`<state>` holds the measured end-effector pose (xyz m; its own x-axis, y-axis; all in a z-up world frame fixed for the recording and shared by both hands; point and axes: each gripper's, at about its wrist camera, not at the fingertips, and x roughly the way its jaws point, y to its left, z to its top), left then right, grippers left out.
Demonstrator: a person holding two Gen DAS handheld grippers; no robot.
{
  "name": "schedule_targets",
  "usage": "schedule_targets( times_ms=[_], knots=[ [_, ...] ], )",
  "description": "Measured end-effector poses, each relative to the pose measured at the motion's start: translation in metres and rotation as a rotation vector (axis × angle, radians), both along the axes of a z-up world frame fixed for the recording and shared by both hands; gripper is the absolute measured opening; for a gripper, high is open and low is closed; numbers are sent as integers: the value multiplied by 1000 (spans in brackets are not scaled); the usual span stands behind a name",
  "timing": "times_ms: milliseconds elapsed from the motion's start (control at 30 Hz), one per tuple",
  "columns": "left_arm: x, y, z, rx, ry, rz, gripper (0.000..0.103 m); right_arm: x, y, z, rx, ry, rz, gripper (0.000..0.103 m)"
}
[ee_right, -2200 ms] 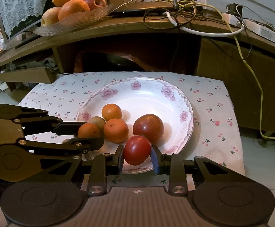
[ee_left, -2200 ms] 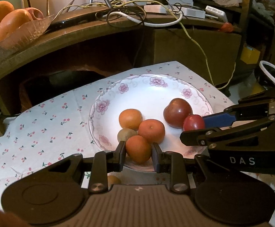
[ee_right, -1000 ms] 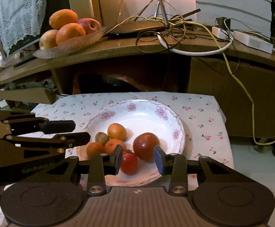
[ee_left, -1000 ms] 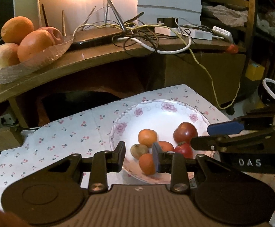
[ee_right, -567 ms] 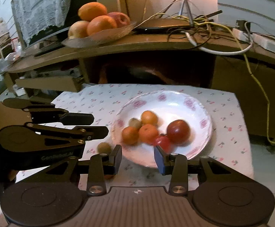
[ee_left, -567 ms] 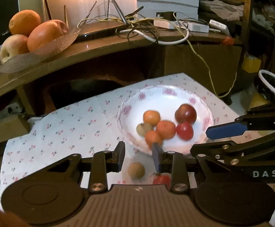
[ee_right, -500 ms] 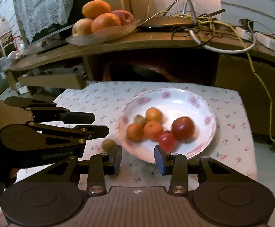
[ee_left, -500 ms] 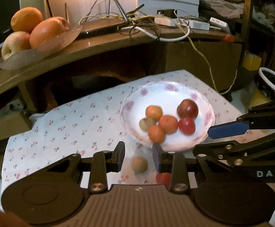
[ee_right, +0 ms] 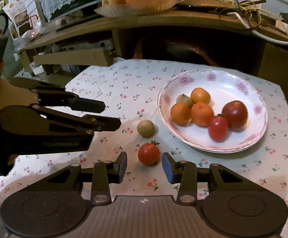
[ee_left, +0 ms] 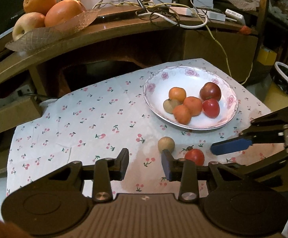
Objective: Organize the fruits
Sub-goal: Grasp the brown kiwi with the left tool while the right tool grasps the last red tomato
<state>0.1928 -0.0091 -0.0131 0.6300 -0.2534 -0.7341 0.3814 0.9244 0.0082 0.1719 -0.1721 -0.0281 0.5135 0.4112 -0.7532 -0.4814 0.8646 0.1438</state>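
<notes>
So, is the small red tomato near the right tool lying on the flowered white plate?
No, the small red tomato lies on the cherry-print cloth, apart from the flowered white plate.

The cloth (ee_right: 108, 91) is white with small red cherries. The plate (ee_right: 249, 140) is white, its rim printed with pink flowers. On it lie three orange fruits (ee_right: 202, 113), a dark red apple (ee_right: 234, 114) and a red tomato (ee_right: 217, 128).
</notes>
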Motion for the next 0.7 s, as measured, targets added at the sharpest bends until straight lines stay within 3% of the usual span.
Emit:
schedule_targets(
  times_ms=[267,400,700],
  knots=[
    [4,2,-4,-4,11,-1,42,11,4,-12,-18,21,-7,41],
    [6,-5,-6,-5,15,-15,42,14,1,-15,-14,46,-21,30],
    [16,-27,-21,2,36,-43,42,6,-19,-8,-15,65,-53,29]
  ],
)
